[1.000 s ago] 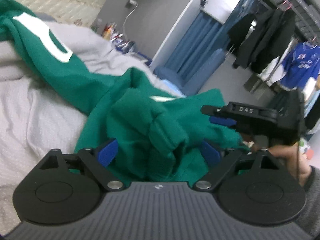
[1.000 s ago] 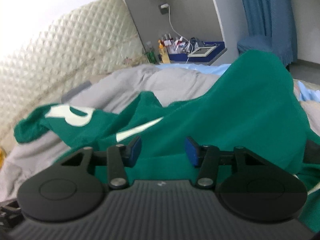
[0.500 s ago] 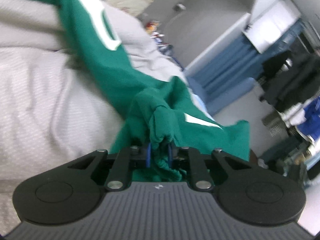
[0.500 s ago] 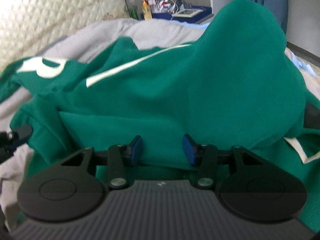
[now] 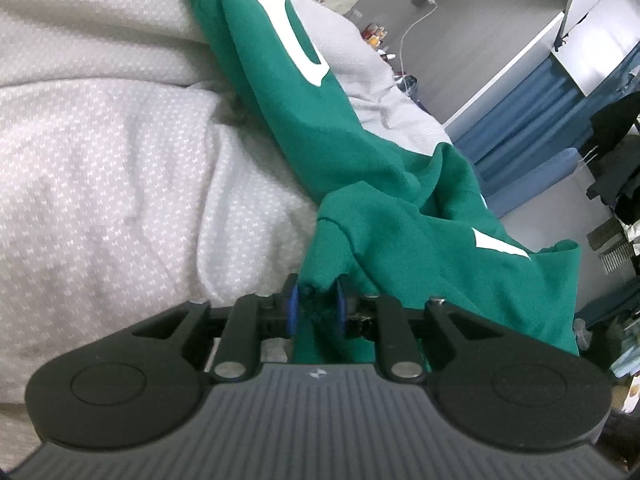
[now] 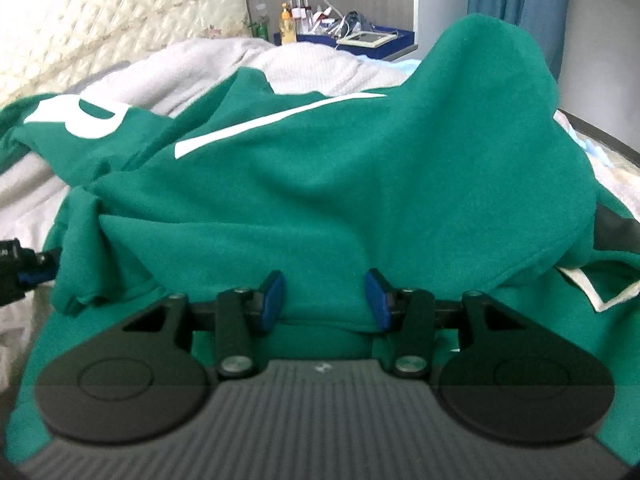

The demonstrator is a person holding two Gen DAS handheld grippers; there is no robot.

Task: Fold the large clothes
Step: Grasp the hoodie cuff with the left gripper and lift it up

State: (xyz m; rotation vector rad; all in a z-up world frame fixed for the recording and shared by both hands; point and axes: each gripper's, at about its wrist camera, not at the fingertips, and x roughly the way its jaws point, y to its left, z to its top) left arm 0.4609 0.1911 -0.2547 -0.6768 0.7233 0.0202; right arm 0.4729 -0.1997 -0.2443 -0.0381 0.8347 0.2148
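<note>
Showing two wrist views of a green sweatshirt (image 5: 384, 184) heaped on a bed with a pale grey quilted cover (image 5: 112, 168). Seen from the left wrist: left gripper (image 5: 314, 306) clamped on a bunched corner of the green cloth, blue pads pinching a small wad after closing onto it within the last second, probably to anchor one edge so the garment can be lifted and spread. Running from the pinch at 6 o'clock up toward 11 o'clock, a long band of green, likely a sleeve or a side, carrying a large white printed shape (image 5: 304, 40); long axis slanting that way across the bed, with the bulk of the body spilling toward 3 o'clock over the bed's edge. Seen from the right wrist: right gripper (image 6: 325, 300) with jaws standing partly apart, blue fingers (image 6: 272, 296) resting at a fold of the cloth with fabric between them; hard to tell whether the pads actually press it, so treated as not yet gripping. Filling this view from 9 to 3 o'clock, the sweatshirt humped high toward 1 o'clock, a white letter (image 6: 76, 118) at 10 o'clock and a white stripe (image 6: 276, 124) slanting toward 1 o'clock. At 9 o'clock, the other gripper's tip at the garment's edge. Judged still crumpled, folding not begun; a nightstand (image 6: 360, 40) with bottles at 12 o'clock, beyond the bed.
</note>
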